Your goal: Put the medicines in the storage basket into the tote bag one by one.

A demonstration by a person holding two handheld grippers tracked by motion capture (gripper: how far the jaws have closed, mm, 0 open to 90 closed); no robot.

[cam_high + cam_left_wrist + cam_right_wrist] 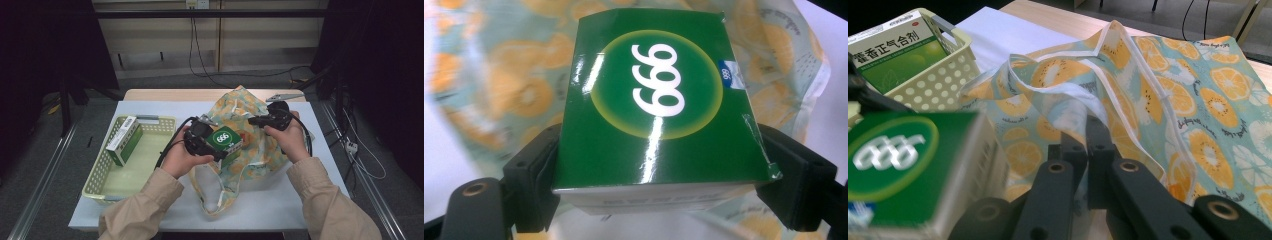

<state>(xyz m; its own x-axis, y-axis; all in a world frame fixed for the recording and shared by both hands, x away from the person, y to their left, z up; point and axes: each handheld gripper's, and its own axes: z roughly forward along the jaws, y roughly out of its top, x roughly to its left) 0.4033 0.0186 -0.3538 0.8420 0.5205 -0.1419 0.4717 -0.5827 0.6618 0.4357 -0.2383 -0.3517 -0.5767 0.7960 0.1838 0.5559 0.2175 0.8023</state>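
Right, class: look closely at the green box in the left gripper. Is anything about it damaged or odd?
Yes. The green box held in the left gripper has a torn, peeling edge on the side near one finger. The top corner looks nicked too.

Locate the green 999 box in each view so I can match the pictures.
High view: the green 999 box sits at centre, held by the left gripper over the fruit-print bag.
Left gripper view: it spans the middle, clamped between the black fingers.
Right gripper view: blurred at lower left.
Shared landmark: the fruit-print bag.
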